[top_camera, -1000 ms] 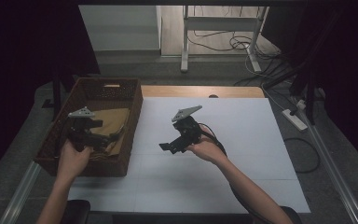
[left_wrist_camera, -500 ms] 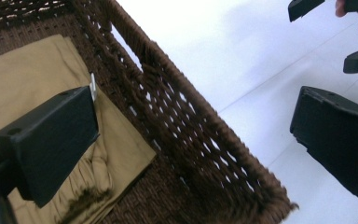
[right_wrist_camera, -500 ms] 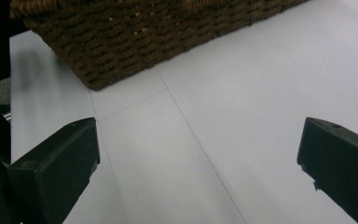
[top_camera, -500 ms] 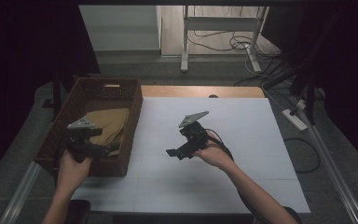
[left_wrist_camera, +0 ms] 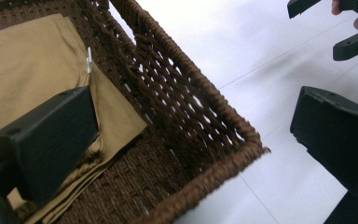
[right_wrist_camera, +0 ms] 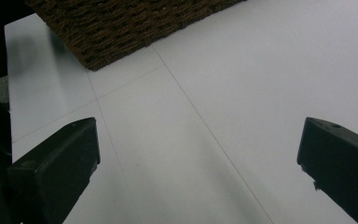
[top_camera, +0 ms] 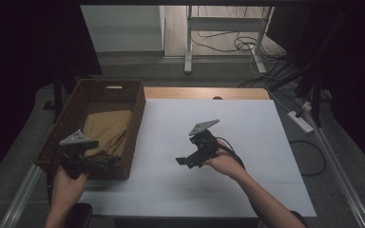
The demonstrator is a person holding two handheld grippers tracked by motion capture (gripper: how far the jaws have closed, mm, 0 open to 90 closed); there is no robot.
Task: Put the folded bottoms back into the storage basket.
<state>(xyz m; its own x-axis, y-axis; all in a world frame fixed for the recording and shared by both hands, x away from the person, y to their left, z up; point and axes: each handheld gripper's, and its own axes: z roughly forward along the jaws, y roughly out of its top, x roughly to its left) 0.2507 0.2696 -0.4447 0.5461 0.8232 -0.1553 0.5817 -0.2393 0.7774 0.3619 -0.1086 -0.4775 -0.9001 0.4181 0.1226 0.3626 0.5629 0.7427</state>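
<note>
A brown wicker basket (top_camera: 139, 111) stands on the left of the white table, with a folded tan cloth (top_camera: 105, 127) lying inside it. My left gripper (top_camera: 105, 161) hovers at the basket's near right corner. In the left gripper view it (left_wrist_camera: 191, 116) is open and holds nothing; one jaw is over the cloth (left_wrist_camera: 28, 65), the other over the table, and the basket rim (left_wrist_camera: 205, 116) runs between them. My right gripper (top_camera: 186, 160) is held above the bare table middle. It (right_wrist_camera: 198, 154) is open with nothing in it, and a corner of the basket (right_wrist_camera: 121, 28) lies ahead.
The white tabletop (top_camera: 247, 133) stretches right of the basket, with a wooden strip (top_camera: 204, 93) along its far edge. On the floor to the right are a power strip (top_camera: 300, 121) and cables. A metal stand (top_camera: 188, 42) is behind the table.
Both grippers have drawn back toward the person. The left one has moved from over the cloth to the basket's near right corner. The right one has dropped slightly lower and nearer.
</note>
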